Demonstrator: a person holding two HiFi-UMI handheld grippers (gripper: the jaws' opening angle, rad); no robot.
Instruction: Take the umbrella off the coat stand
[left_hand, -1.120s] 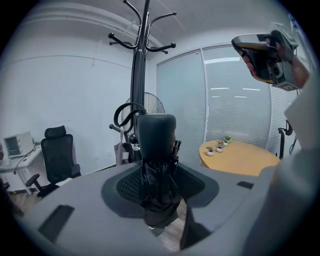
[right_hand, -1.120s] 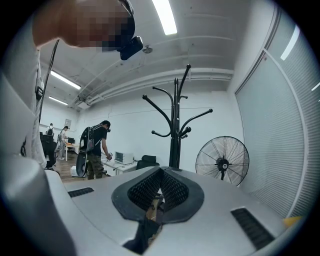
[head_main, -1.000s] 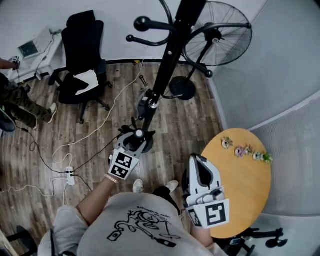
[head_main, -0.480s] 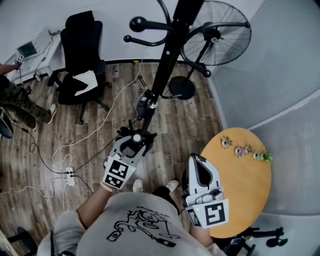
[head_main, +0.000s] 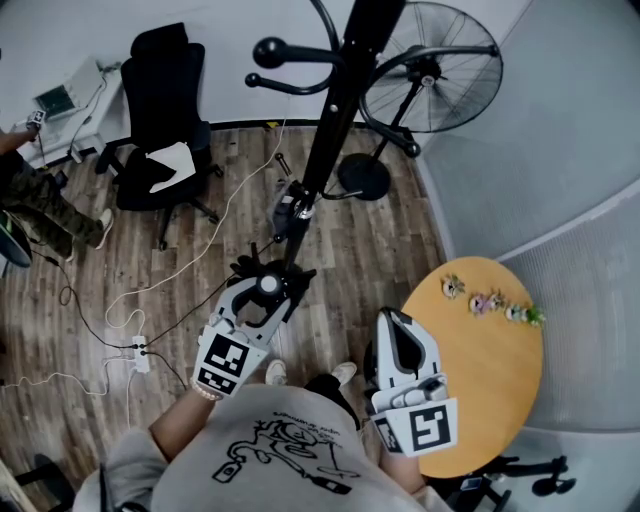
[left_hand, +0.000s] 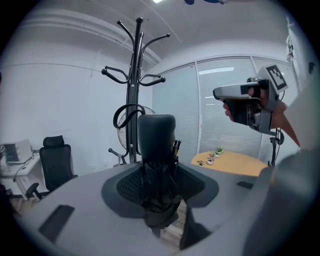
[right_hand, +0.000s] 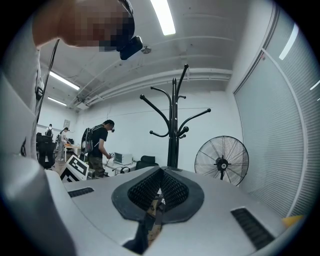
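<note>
Holding the left gripper (head_main: 266, 285) out ahead of the torso, tilting it slightly downward, marker cube nearest the body. Clamping its jaws on the umbrella (left_hand: 156, 137), pads pressing the dark handle from both sides. Stretching the left forearm (head_main: 190, 405) forward behind it. Holding the right gripper (head_main: 397, 335) level and close to the torso, well apart from the left, its jaws apparently meeting pad to pad.

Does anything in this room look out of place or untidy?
Loose white cables trail across the wood floor to a power strip, where someone could trip. Nothing looks spilled or damaged.
</note>
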